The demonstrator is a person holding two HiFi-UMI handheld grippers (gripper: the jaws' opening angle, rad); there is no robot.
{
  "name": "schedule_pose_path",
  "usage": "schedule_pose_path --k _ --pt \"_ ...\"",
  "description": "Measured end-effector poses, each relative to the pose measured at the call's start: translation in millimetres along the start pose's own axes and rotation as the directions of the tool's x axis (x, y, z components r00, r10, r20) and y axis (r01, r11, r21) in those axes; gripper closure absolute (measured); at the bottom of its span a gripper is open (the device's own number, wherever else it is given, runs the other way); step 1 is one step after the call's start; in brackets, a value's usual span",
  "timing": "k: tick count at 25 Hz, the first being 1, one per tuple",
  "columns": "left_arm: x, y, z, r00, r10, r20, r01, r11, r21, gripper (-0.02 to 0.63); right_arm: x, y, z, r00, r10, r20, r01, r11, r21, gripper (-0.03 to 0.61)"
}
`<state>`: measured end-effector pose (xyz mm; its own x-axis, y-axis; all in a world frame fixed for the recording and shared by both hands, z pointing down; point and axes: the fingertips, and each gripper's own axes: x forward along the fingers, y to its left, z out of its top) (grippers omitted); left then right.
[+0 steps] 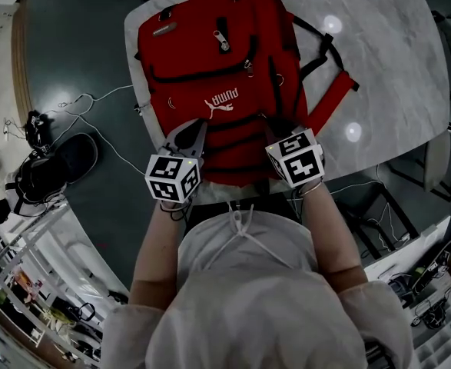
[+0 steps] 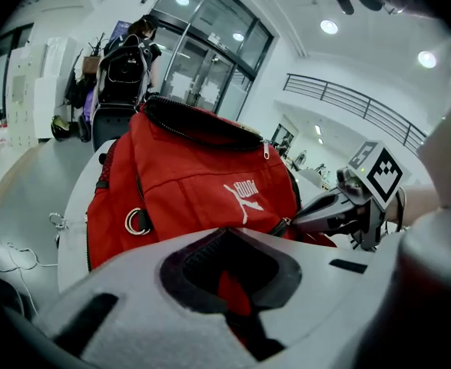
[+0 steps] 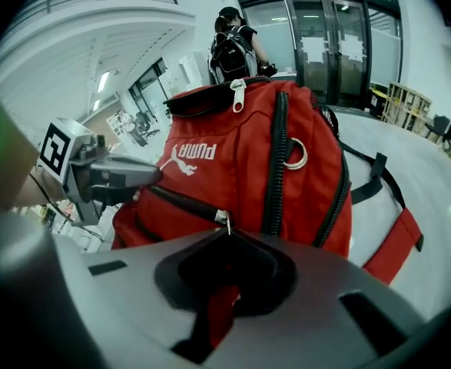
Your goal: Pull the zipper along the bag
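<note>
Head view: the soft red Puma backpack (image 1: 217, 75) lies on the marble table (image 1: 394, 60); left gripper view: the left gripper (image 2: 227, 237) clamps its limp lower fabric, likely as an anchor; right gripper view: the right gripper (image 3: 227, 234) pinches the small, probably slippery zipper pull (image 3: 225, 221).

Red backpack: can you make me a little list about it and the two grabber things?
bag: red backpack, lying front-up on the table
left gripper: jaws shut on the bag's red fabric at its near edge
right gripper: jaws shut on the zipper pull of the lower front pocket
other gripper: each view shows it alongside
</note>
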<state>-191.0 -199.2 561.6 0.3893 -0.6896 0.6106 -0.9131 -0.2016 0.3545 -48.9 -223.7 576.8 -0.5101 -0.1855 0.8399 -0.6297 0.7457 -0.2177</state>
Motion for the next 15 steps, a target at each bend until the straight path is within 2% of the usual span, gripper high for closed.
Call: schedule_pose_path --k 7,12,15 --pt "0 1 -1 0.999 0.043 -0.002 -0.043 0.999 0.023 0.594 6 0 -1 1.000 -0.013 0.005 0.013 1.000 0.024 0.549" --pt "-2 0 0 0.998 0.057 -0.019 -0.057 0.998 0.037 0.595 -5 7 7 0.998 -0.064 0.021 0.064 0.998 -0.016 0.549" --pt "-2 0 4 0.997 0.077 -0.028 -0.075 0.995 0.070 0.594 -10 10 13 0.996 -0.081 0.040 0.081 0.997 0.007 0.549"
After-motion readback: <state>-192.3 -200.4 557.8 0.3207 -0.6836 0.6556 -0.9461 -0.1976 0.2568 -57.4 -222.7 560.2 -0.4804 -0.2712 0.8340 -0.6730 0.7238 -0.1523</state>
